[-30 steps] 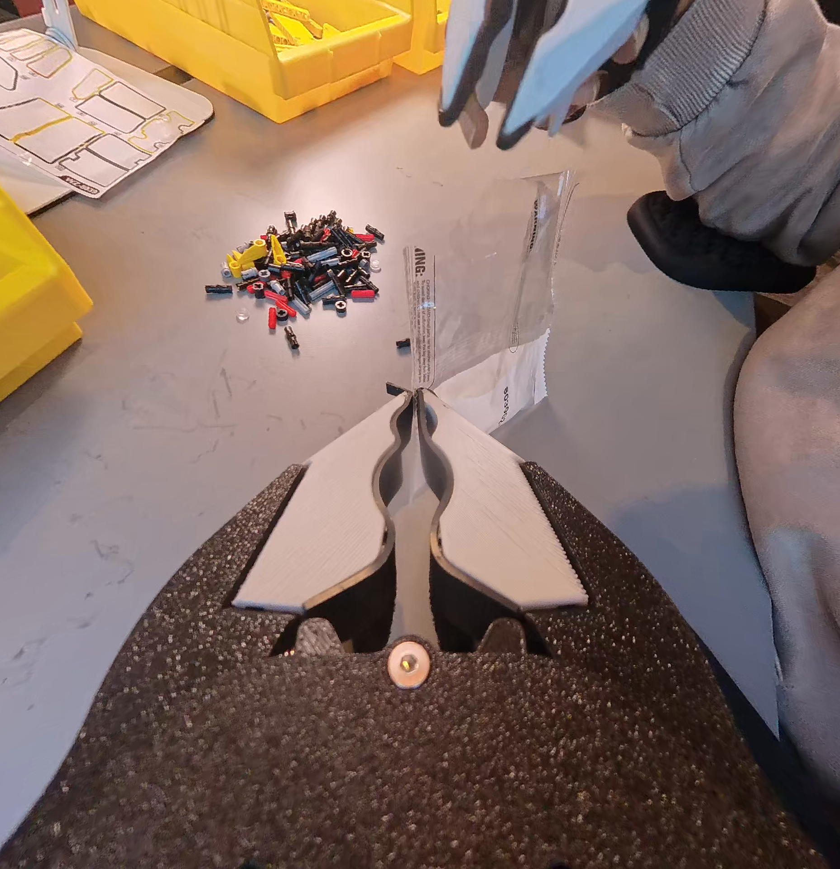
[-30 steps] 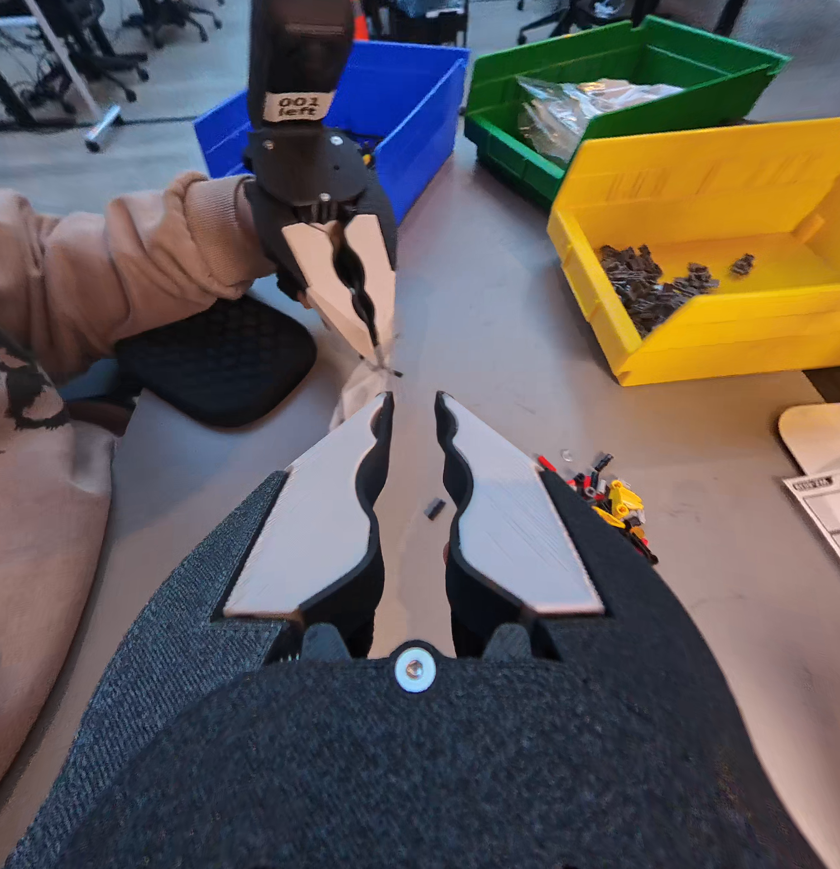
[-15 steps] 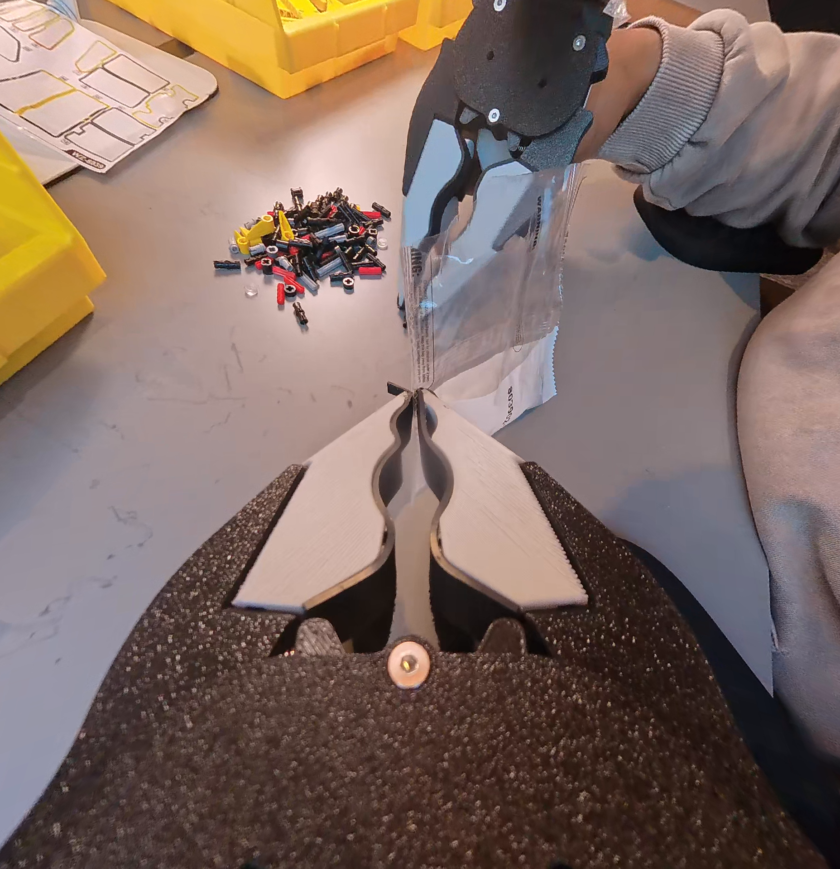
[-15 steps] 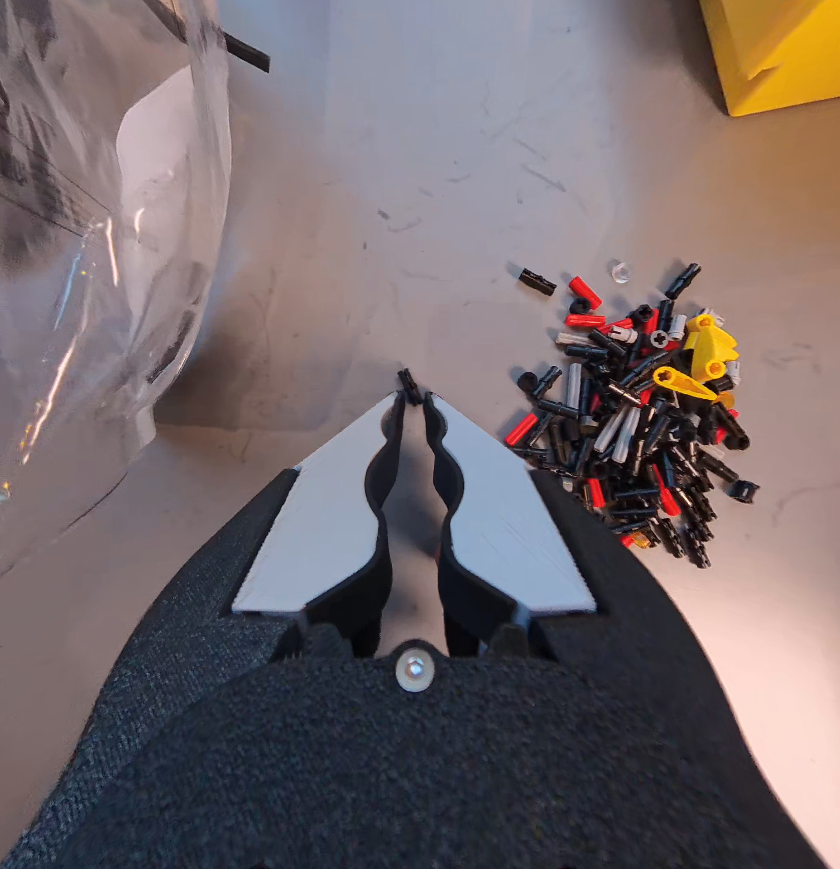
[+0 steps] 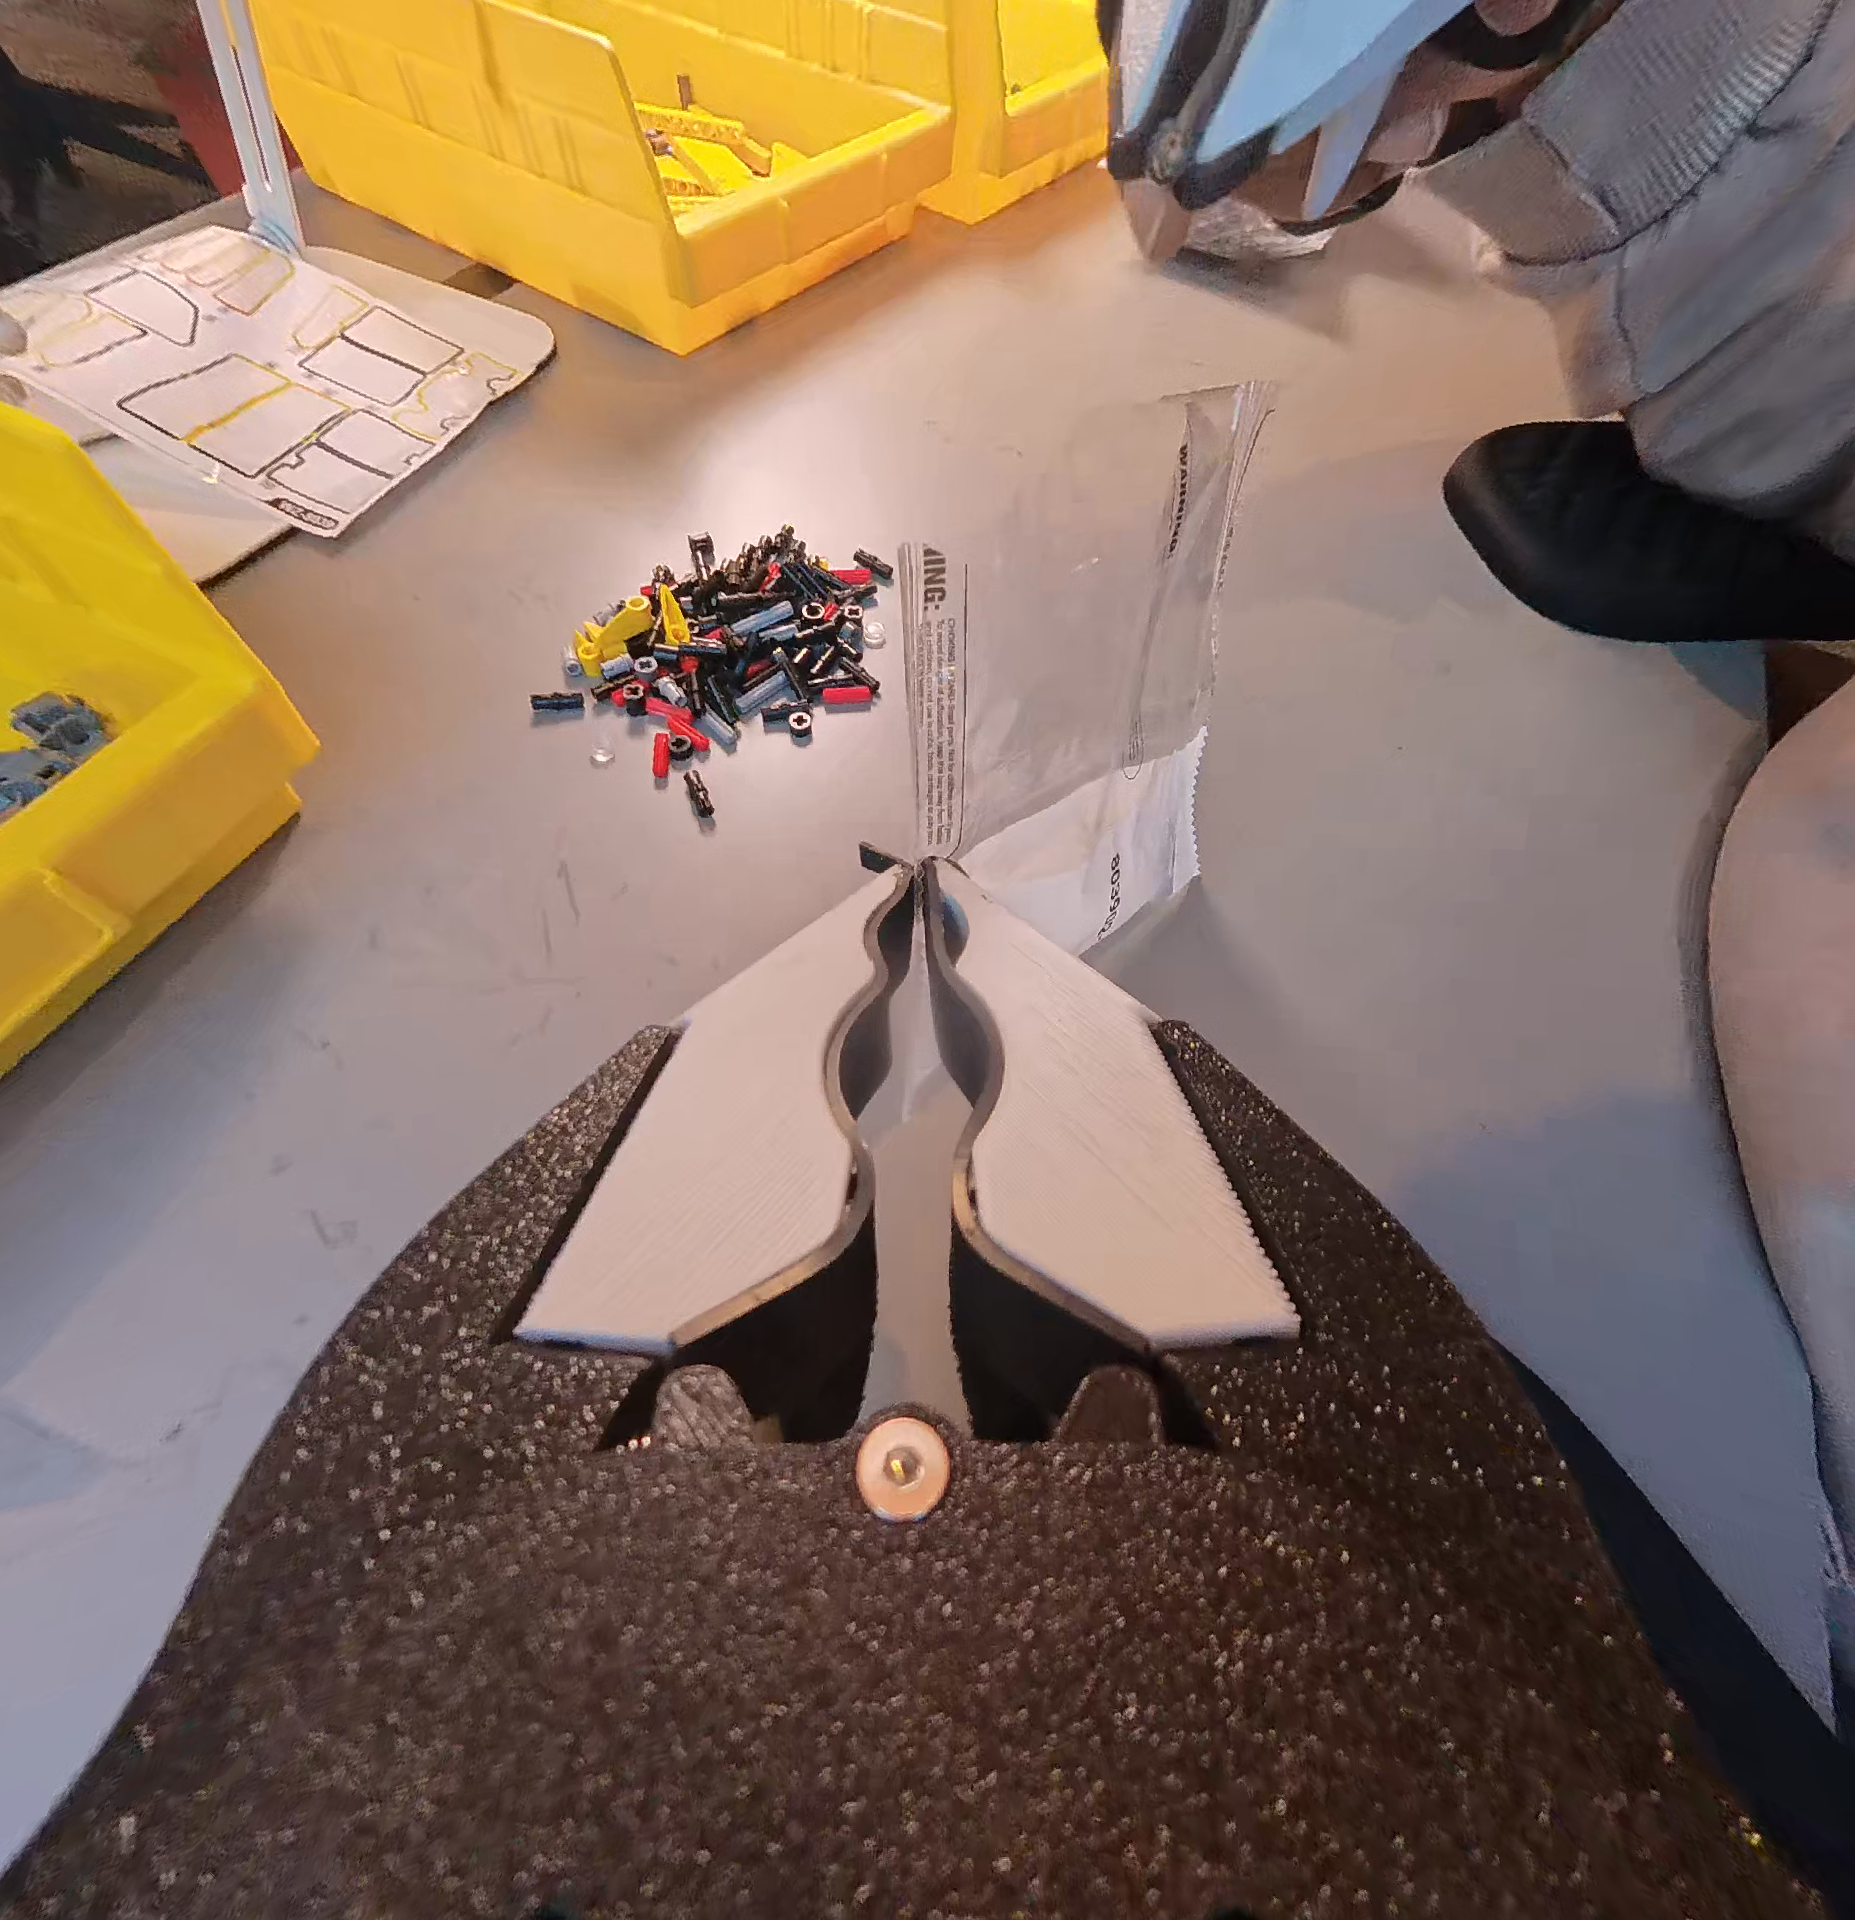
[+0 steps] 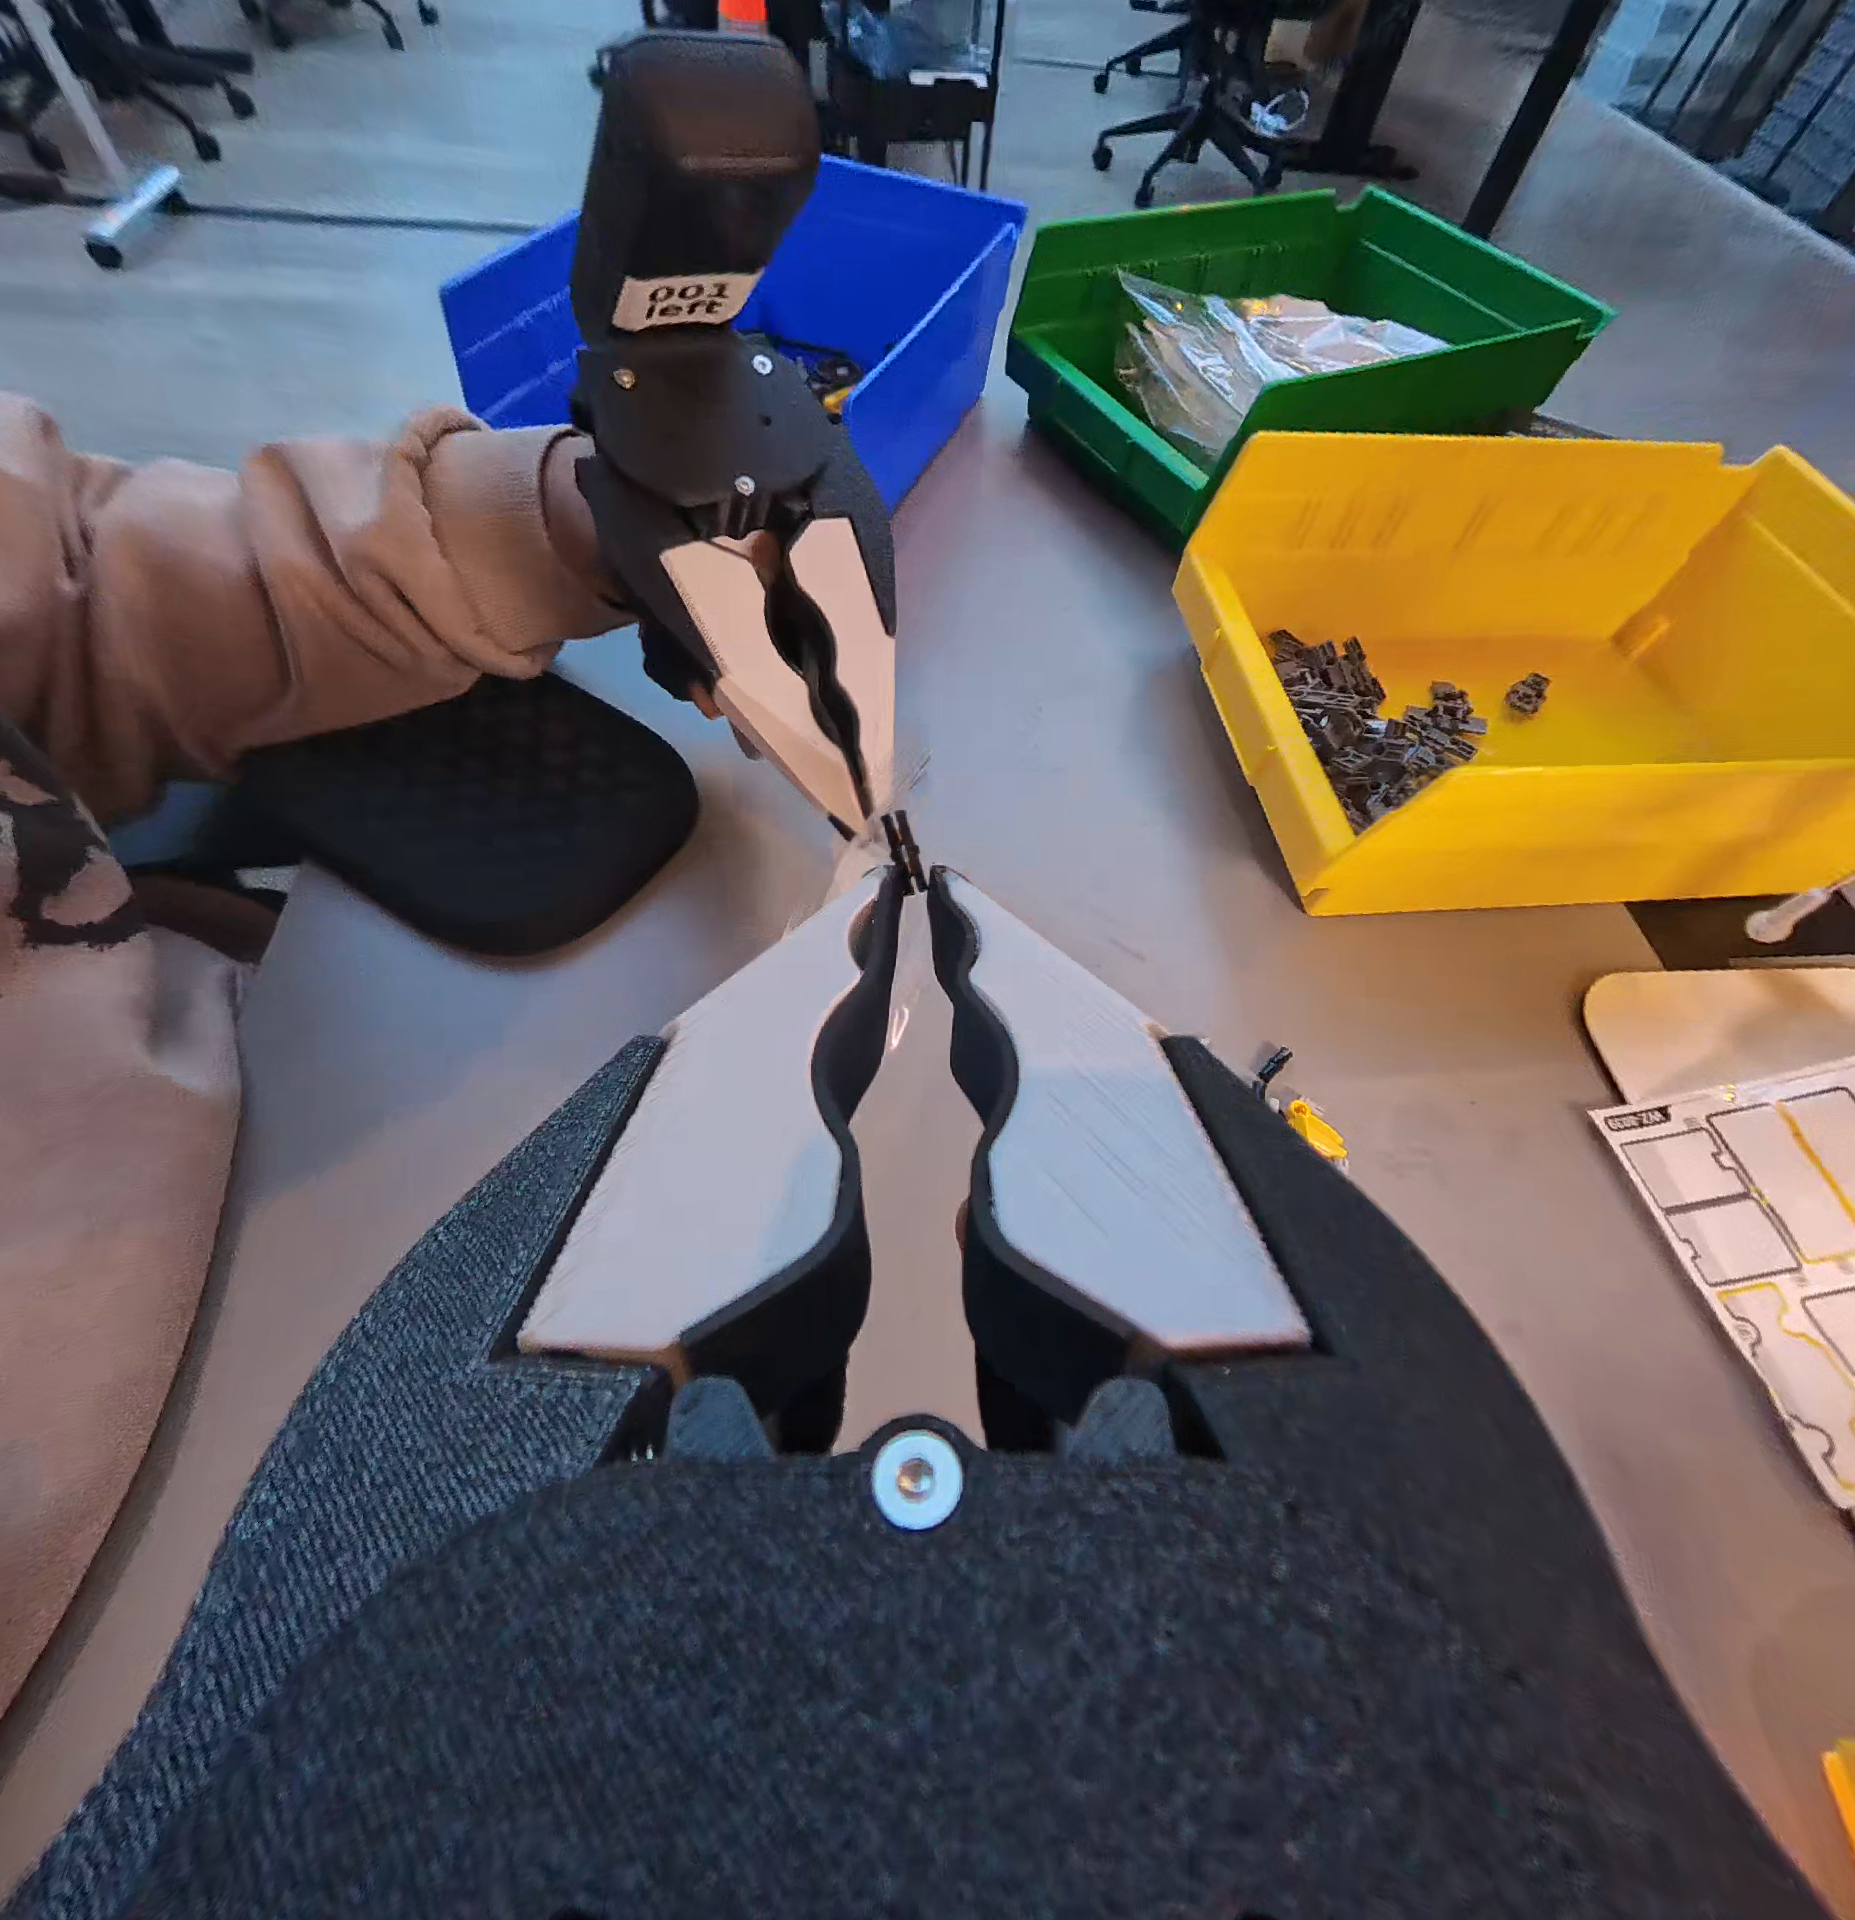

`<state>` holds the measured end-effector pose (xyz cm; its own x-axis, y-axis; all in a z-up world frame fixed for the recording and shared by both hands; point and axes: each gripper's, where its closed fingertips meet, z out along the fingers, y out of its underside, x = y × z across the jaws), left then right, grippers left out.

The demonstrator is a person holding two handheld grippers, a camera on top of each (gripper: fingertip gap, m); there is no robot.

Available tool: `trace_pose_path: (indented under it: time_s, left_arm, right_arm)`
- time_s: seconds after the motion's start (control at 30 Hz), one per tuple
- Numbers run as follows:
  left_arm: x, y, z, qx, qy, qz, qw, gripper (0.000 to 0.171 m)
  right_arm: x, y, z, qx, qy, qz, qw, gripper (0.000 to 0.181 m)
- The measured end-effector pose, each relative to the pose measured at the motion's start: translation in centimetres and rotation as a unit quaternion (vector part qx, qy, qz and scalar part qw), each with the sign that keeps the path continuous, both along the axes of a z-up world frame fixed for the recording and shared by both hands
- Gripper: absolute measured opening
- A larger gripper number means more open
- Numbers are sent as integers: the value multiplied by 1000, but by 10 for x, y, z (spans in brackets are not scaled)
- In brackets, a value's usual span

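Observation:
My left gripper (image 5: 918, 871) is shut on the lower corner of a clear plastic bag (image 5: 1058, 665), which stands up from the grey table. A pile of small black, red, grey and yellow pins (image 5: 725, 655) lies to the bag's left. A loose black piece (image 5: 874, 855) lies beside my left fingertips. My right gripper (image 6: 915, 881) is shut on a small black pin (image 6: 902, 844), held above the table close to the left gripper (image 6: 866, 821). The right gripper (image 5: 1162, 197) shows blurred at the top of the left wrist view.
Yellow bins (image 5: 611, 135) stand behind the pile and at the left (image 5: 102, 748). Another yellow bin (image 6: 1525, 665) holds dark parts, beside a green bin (image 6: 1297, 312) with bags and a blue bin (image 6: 902, 270). There is also a printed sheet (image 5: 248, 384), a black pad (image 6: 466, 800) and a sleeve (image 6: 279, 561). About 11 centimeters separates my left fingertips from my right.
My right gripper dropped to the table, closed on a black pin beside the pile, and lifted it back up by the left gripper. The left gripper kept holding the bag.

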<state>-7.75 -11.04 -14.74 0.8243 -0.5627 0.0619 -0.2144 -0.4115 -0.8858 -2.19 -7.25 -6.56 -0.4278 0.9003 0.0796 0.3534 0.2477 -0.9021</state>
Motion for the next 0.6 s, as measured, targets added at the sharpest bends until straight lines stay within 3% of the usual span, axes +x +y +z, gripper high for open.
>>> trace_pose_path:
  time_s: [0.37, 0.6]
  left_arm:
    - [10, 2, 5, 16, 13, -6, 1000, 0]
    - [12, 2, 9, 29, 13, -8, 999, 0]
  right_arm:
    - [1, -7, -28, 45, -58, -2, 997, 9]
    - [3, -6, -6, 3, -19, 6, 1000, 18]
